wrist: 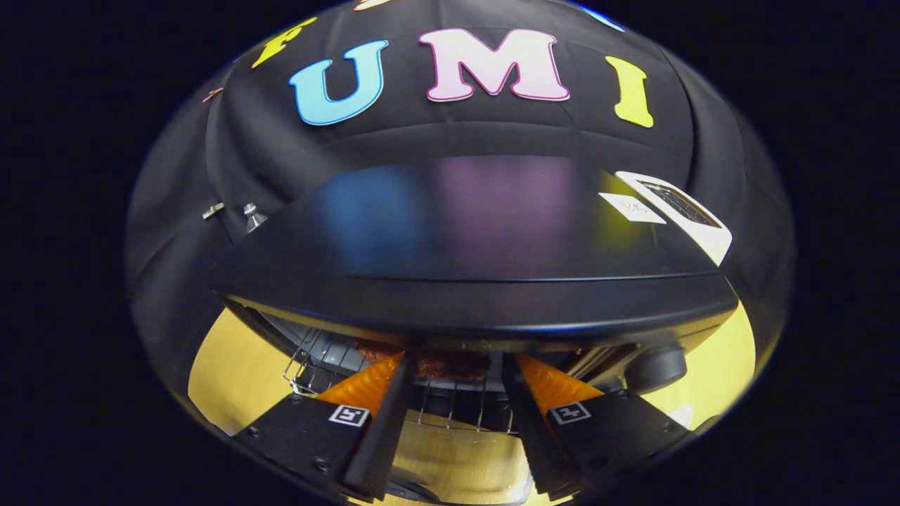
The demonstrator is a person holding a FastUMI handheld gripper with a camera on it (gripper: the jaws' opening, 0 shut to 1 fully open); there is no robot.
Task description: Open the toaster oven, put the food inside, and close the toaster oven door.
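The tongs (455,376) are spread apart, with a clear gap between the two fingers and nothing gripped. They reach toward the open mouth of the toaster oven (478,239), a black box with a glossy top that stands on the pale wooden worktop (232,379) just in front of the black cloth wall. The fingertips sit right at the oven's front edge.

Inside the cavity, a wire rack (450,411) runs across, its bars visible between the fingers and off to the left. On the rack, just ahead of the fingertips and between them, lies the food (436,364), a reddish-brown piece, perhaps meat, though the oven's top edge hides its far part and the shape is hard to make out.

A round dark knob (657,369) sits on the oven's front at the right. A white sticker (631,208) lies on the far right of the oven's top, beside a white vented patch (685,211). The door itself cannot be made out clearly.
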